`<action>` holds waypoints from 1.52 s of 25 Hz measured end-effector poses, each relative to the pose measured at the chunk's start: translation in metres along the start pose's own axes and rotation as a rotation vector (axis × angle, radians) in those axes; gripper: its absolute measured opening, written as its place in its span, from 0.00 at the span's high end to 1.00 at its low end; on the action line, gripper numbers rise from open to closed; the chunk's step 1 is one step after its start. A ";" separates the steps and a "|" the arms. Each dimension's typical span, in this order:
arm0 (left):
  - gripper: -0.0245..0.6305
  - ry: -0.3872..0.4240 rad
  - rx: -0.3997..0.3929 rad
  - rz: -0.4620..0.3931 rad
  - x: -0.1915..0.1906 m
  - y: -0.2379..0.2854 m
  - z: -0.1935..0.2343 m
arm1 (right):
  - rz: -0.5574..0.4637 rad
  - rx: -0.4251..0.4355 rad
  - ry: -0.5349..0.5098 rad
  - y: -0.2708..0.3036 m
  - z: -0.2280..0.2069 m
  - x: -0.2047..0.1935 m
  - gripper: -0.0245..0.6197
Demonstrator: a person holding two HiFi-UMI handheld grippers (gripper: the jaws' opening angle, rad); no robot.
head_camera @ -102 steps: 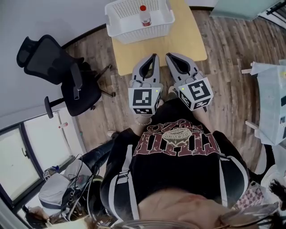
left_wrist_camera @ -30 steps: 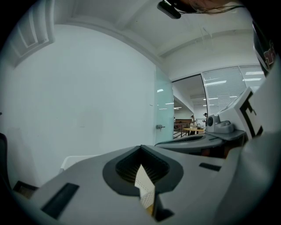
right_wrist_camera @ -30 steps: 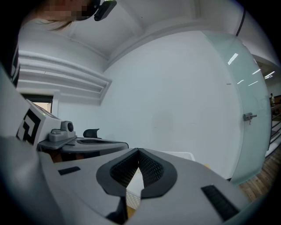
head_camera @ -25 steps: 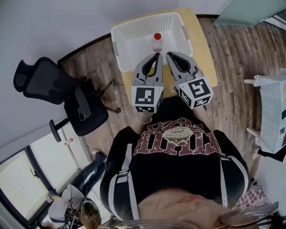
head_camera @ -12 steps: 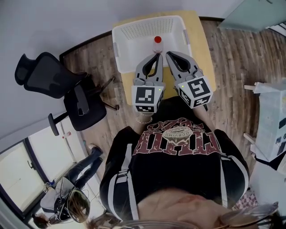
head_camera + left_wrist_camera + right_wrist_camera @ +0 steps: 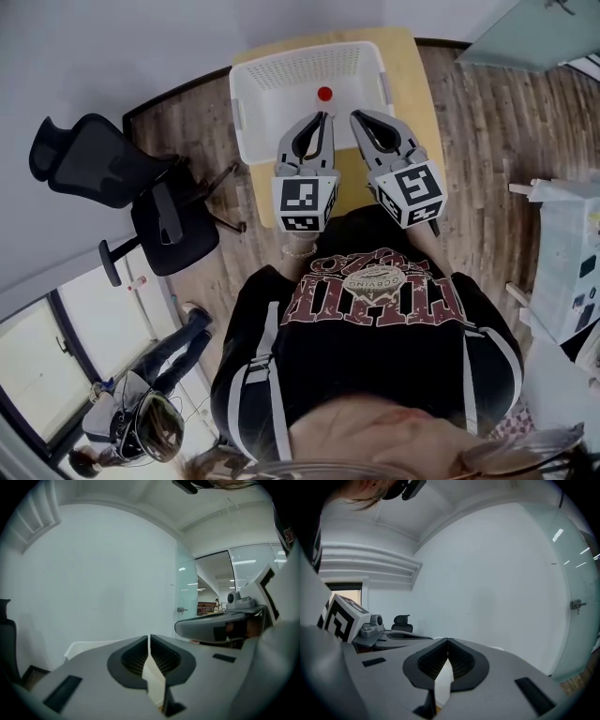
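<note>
The shirt (image 6: 375, 298) print is upside down and seems unreadable. The left gripper (image 6: 320, 117) and right gripper (image 6: 357, 116) press their fingers together, empty, near the bottle (image 6: 324, 94) standing in the basket (image 6: 277, 105) on the table (image 6: 410, 89).

Black printed shirt (image 6: 375, 309), white-striped sleeves (image 6: 251, 394); grey left tool (image 6: 323, 115) and right tool (image 6: 355, 114).

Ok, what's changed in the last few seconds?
The person has stepped up to the table: the white basket with the red-capped bottle now shows right at the tips of the left tool and right tool. Nothing was grabbed or released; both tools remain shut, side by side.
</note>
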State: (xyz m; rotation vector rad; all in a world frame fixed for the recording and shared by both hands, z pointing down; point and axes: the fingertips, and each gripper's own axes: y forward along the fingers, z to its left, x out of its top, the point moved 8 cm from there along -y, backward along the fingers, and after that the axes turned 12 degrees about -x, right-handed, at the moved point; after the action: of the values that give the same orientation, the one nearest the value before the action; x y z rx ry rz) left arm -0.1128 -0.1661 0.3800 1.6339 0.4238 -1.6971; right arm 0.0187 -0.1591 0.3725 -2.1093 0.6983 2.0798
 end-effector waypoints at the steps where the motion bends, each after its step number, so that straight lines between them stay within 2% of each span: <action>1: 0.89 -0.002 0.001 0.005 -0.001 0.003 0.002 | 0.003 -0.002 -0.001 0.001 -0.004 0.000 0.94; 14: 0.88 0.001 0.043 0.088 -0.012 0.035 0.019 | 0.013 -0.026 0.010 0.010 -0.038 0.000 0.94; 28: 0.80 0.015 0.056 0.175 -0.023 0.063 0.027 | 0.028 -0.028 0.040 0.021 -0.063 -0.004 0.94; 38: 0.70 0.009 0.055 0.242 -0.033 0.076 0.037 | 0.039 -0.026 0.051 0.025 -0.070 -0.008 0.94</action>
State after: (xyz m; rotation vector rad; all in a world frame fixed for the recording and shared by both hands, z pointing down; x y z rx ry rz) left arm -0.0891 -0.2338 0.4358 1.6597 0.1753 -1.5325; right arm 0.0740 -0.2058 0.3903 -2.1867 0.7281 2.0723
